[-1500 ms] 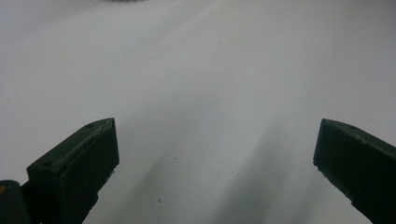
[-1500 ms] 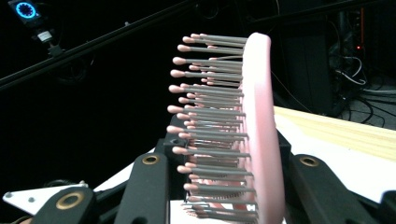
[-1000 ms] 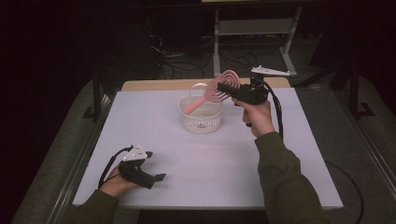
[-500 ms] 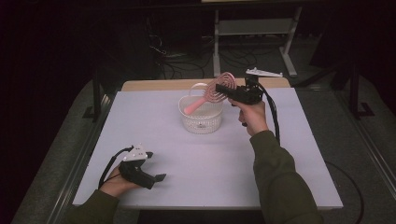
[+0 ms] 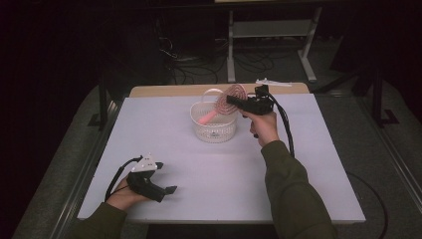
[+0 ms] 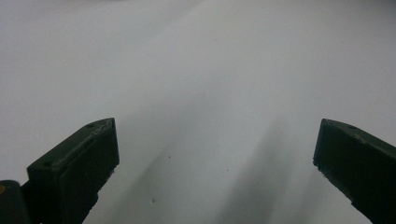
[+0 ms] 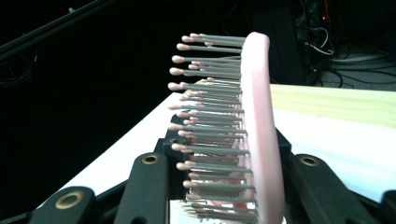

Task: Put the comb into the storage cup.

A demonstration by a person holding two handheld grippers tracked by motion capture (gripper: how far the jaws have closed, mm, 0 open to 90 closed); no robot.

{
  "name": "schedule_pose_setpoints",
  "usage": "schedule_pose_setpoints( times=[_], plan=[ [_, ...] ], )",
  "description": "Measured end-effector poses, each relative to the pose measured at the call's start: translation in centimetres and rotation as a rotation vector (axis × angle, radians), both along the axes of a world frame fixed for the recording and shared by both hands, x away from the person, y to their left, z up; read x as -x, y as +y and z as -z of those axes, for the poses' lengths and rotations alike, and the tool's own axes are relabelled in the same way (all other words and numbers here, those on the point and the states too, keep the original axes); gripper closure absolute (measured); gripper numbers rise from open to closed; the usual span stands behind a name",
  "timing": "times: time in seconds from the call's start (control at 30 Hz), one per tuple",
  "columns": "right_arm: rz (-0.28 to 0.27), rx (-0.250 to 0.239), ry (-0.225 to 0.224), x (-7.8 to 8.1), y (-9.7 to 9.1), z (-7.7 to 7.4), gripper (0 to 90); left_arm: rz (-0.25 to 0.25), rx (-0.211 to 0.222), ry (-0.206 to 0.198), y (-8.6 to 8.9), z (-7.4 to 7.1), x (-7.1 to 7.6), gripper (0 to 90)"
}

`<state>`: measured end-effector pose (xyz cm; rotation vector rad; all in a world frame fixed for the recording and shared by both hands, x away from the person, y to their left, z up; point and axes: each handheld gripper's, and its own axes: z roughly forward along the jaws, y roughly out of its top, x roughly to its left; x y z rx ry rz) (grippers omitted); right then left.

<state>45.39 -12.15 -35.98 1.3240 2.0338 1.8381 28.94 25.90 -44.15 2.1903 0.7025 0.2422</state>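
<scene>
The right gripper is clamped on the pink hairbrush — head between the jaws, handle angled down into the white basket at the table's far middle. The left gripper rests near the table's front-left edge — jaws wide apart, holding nothing.

You work at a white table centre frame; dark floor surrounds it, with tangled cables and a metal rack at top.

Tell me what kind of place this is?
Probably a lab recording bay: a white-topped table in a dark room, loose cables on the floor, a metal stand behind. A white basket sits on the table.
</scene>
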Motion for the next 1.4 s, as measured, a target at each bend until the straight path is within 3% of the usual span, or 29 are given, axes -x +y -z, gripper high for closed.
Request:
schedule_pose_setpoints(
  times=[0.57, 1.4],
  plan=[
    [-0.002, 0.004, 0.038, -0.5, 0.7, 1.3, 62.5, 0.007, -0.001, -0.004, 0.0, 0.0, 0.1, 0.1],
    [0.019, 0.015, 0.053, -0.8, 0.5, 2.0, 60.4, 0.016, -0.006, 0.002, -0.2, 0.0, 0.1, 0.2]
  ],
)
